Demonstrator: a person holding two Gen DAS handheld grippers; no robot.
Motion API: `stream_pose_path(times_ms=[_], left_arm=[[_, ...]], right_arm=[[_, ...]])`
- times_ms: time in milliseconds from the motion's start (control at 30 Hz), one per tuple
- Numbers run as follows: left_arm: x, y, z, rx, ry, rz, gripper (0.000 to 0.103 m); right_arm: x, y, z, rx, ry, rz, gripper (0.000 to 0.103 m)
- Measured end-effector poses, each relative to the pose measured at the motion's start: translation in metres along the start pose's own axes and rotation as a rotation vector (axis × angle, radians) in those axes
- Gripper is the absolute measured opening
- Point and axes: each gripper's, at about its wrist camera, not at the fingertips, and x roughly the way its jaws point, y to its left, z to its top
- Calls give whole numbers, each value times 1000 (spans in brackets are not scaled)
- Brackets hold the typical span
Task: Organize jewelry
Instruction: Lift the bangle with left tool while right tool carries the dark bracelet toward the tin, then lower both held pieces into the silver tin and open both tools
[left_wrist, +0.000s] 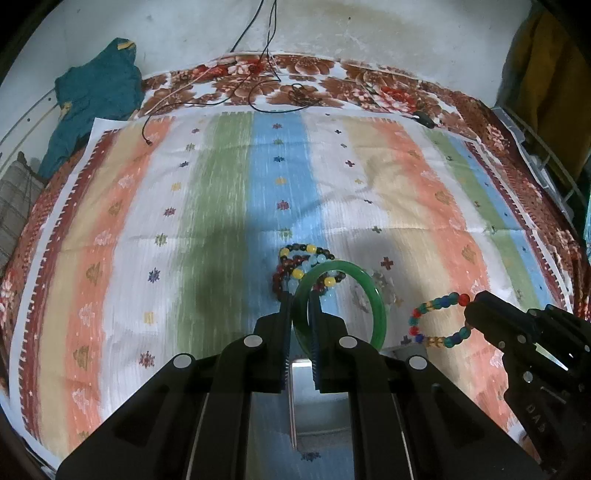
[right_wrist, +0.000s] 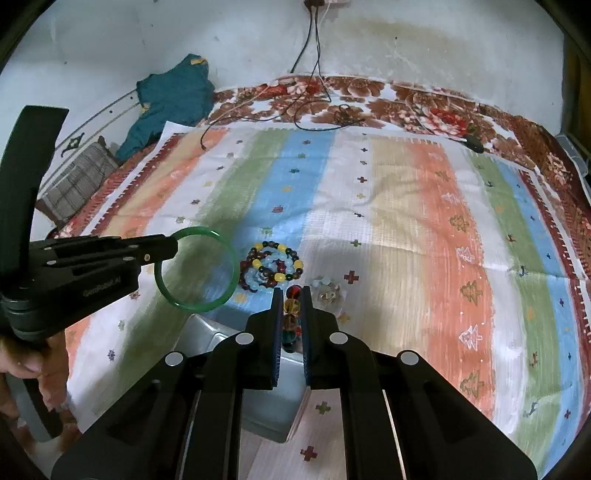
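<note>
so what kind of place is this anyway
Probably a bedroom at home: the work surface looks like a bed with a floral blanket under a striped cloth, pushed against a stained wall, with teal clothing heaped at the far corner.

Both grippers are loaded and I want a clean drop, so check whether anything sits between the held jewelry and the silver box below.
Nothing visible does. The left gripper holds the green bangle, the right gripper holds the multicolored bead bracelet, both above the open silver box. The beaded bracelet pile lies beyond it.
</note>
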Motion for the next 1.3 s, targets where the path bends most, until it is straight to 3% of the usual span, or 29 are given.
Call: stream_pose_path(times_ms=[767,833,867,900,1300], left_arm=[[-35,-12,-44,33,-8,-42,9],[-32,-12,-43,26,9,-61,13],[-31,-11,-43,20,11,-59,27],[-31,-10,-43,13,10,-54,35],[-29,8,-39,-37,7,-6,43]], right_arm=[[-18,15,-35,0,40,21,10],[-18,10,-35,15,42,6,18],[-18,8,-35,25,44,-1,33],[-18,7,-35,28,45,-4,40],[-8,5,-35,22,74,-21,45]])
